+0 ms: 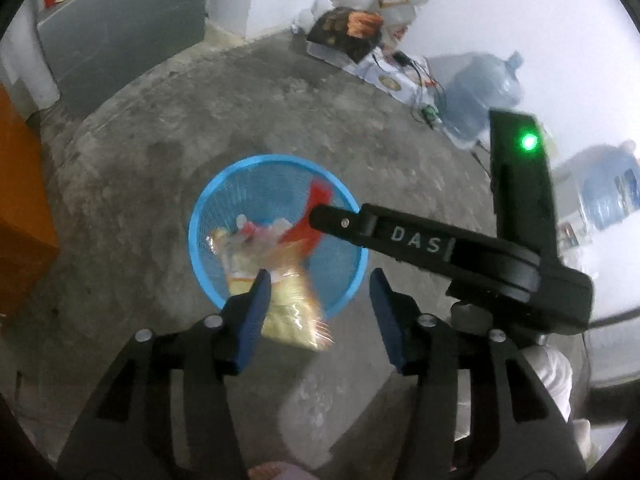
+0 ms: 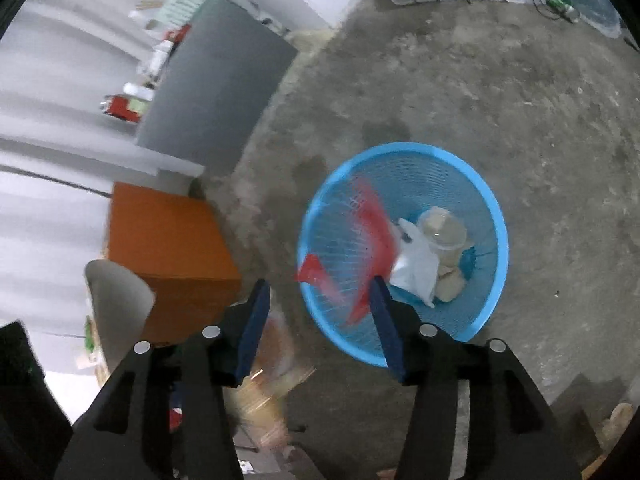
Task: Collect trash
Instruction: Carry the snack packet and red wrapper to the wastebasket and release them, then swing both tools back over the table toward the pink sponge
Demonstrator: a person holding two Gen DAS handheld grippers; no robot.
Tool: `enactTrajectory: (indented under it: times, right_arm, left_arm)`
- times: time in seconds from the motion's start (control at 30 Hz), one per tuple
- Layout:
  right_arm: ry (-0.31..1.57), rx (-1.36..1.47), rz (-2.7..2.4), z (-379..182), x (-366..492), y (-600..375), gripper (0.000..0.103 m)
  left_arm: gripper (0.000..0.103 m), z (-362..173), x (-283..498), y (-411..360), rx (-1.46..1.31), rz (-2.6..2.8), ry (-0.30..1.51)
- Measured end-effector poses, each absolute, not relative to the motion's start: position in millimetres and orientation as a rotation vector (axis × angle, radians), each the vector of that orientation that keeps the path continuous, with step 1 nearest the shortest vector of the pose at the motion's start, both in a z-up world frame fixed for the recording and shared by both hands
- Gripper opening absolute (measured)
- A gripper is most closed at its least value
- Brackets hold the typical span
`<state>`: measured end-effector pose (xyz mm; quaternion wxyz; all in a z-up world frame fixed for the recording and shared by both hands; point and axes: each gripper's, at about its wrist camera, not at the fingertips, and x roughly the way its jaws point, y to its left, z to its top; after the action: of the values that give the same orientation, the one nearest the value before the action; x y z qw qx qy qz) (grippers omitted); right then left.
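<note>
Both grippers hang over the blue basket [image 1: 276, 232] on the concrete floor [image 1: 160, 128], jaws spread wide and gripping nothing, so I judge they are dropping trash in. A blurred yellow wrapper [image 1: 292, 312] sits over the rim at six o'clock below the left gripper [image 1: 318, 312]; a blurred red wrapper [image 2: 368, 248] lies below the right gripper [image 2: 320, 320]. An orange cabinet [image 2: 168, 252] stands at nine o'clock, water jugs [image 1: 480, 88] at two; nothing blocks the basket.
</note>
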<state>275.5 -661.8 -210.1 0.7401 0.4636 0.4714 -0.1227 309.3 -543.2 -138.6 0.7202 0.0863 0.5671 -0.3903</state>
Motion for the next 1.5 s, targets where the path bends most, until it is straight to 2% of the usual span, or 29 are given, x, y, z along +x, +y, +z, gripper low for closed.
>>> enactTrajectory:
  times: [0.07, 0.27, 0.5, 0.8, 0.93, 1.13, 1.5]
  right_arm:
    - [1.046, 1.023, -0.267, -219.9, 275.4, -664.0, 0.058]
    - [0.995, 1.023, -0.258, -216.8, 257.6, -659.4, 0.058]
    - [0.892, 0.853, -0.14, -146.2, 217.8, -620.3, 0.059]
    - [0.747, 0.678, 0.08, -48.6, 185.6, -532.6, 0.072]
    - [0.74, 0.569, 0.177, -19.1, 190.9, -483.4, 0.073]
    - [0.781, 0.489, 0.335, -2.4, 192.9, -417.8, 0.073]
    - [0.838, 0.44, 0.519, 11.3, 184.5, -326.7, 0.073]
  left_arm:
    - [0.052, -141.4, 308.6, -540.6, 0.186, -0.865, 1.259]
    - [0.052, -121.9, 306.8, -521.6, 0.211, -0.869, 1.207]
    - [0.052, -43.0, 272.6, -452.1, 0.214, -0.908, 1.049]
    - [0.054, 38.4, 238.8, -271.4, 0.123, -0.703, 0.962]
    - [0.059, 54.8, 223.2, -185.5, 0.011, -0.517, 0.932]
    - [0.061, 55.8, 164.1, -102.6, -0.132, -0.389, 0.884]
    - [0.062, -10.5, 82.0, -120.7, -0.012, -0.502, 0.967]
